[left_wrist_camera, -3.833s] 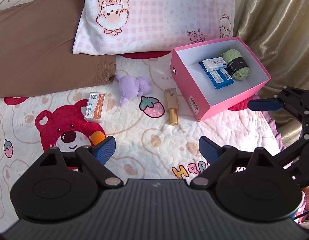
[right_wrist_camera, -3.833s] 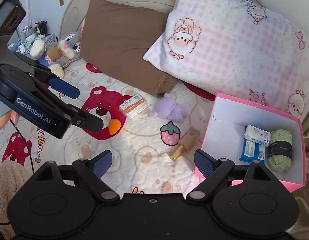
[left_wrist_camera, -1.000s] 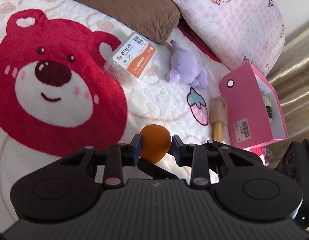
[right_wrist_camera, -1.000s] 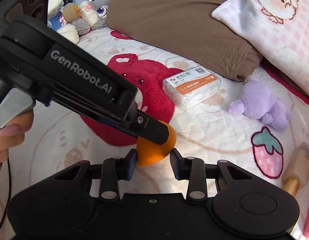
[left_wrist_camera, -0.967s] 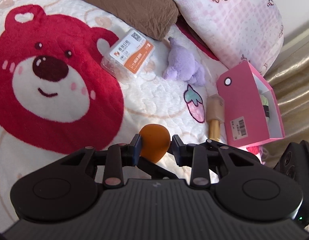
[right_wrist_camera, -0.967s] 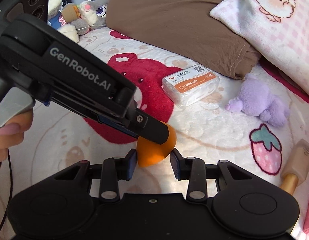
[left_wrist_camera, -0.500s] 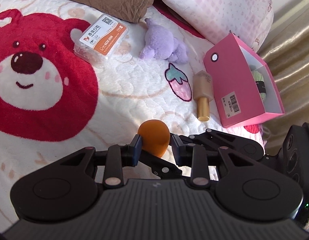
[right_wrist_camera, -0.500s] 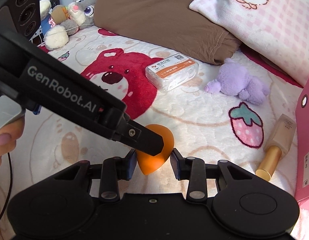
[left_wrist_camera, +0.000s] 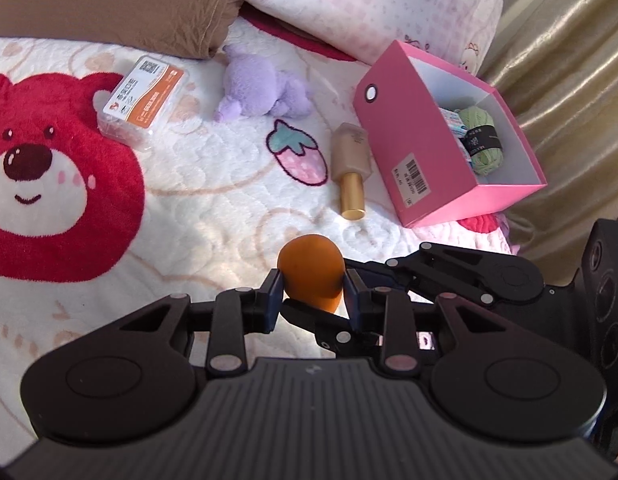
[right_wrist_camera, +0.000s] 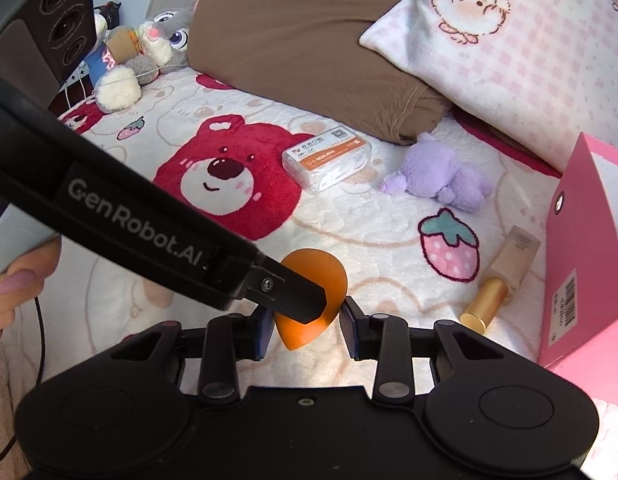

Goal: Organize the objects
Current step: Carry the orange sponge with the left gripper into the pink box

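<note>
An orange teardrop makeup sponge (left_wrist_camera: 311,268) hangs above the bear-print blanket, held from two sides. My left gripper (left_wrist_camera: 311,300) is shut on it, its blue pads pressing the sponge's flanks. My right gripper (right_wrist_camera: 307,328) is also shut on the sponge (right_wrist_camera: 313,280), near its pointed end; one left finger (right_wrist_camera: 293,296) crosses in front. The open pink box (left_wrist_camera: 409,128) stands to the right with green yarn (left_wrist_camera: 479,140) inside. On the blanket lie a beige foundation bottle (left_wrist_camera: 351,164), a purple plush (left_wrist_camera: 265,84) and a clear case with an orange label (left_wrist_camera: 143,100).
A brown pillow (right_wrist_camera: 309,32) and a pink checked pillow (right_wrist_camera: 509,60) lie behind the objects. Stuffed toys (right_wrist_camera: 149,48) sit at the far left. A gold curtain (left_wrist_camera: 569,80) hangs past the box. A person's hand (right_wrist_camera: 17,284) grips the left tool.
Both grippers have risen and travelled together toward the pink box with the sponge between them. The left one has rolled a little. The box and bottle now look nearer.
</note>
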Demonstrator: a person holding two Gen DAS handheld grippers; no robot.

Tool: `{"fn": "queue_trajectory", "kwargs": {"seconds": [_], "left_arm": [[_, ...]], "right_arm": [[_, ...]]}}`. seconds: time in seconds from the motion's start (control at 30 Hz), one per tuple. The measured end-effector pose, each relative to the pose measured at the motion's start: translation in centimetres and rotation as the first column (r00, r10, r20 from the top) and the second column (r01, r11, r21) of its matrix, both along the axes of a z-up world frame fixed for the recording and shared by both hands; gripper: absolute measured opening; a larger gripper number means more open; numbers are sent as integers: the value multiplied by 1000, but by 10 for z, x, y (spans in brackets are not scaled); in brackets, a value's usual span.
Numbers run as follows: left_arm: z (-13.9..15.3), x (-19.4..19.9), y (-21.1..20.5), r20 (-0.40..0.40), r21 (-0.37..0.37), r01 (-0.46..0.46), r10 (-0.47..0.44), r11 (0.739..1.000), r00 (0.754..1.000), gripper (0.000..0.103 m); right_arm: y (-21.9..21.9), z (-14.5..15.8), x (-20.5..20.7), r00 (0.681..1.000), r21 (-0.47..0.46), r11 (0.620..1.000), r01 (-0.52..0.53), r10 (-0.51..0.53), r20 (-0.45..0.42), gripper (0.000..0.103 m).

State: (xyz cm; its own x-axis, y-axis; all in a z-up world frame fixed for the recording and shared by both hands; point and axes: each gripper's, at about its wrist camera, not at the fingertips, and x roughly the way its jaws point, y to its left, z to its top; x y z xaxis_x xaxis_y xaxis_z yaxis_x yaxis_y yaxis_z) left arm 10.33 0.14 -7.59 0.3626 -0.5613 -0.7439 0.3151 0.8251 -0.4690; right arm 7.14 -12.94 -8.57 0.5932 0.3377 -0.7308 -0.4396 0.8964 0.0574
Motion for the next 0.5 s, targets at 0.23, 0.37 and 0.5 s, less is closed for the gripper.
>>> {"fn": "queue_trajectory", "kwargs": {"seconds": [0.23,0.37,0.5], "left_arm": [[37,-19,-19,18,-7,50,-50,999,999,31],[53,-25,-36,-7,24,87,-87,996,996,30],[76,-31,-54,-15,60,130,-129,990,992,31]], "right_arm": [[-21,36,-20,1000,26,999,25,-25,5,40],[-27,55,-30,1000,-11,1000,23,-23,-15,40],[-40,73,-39,999,-5,1000,24,-24,-23,40]]}}
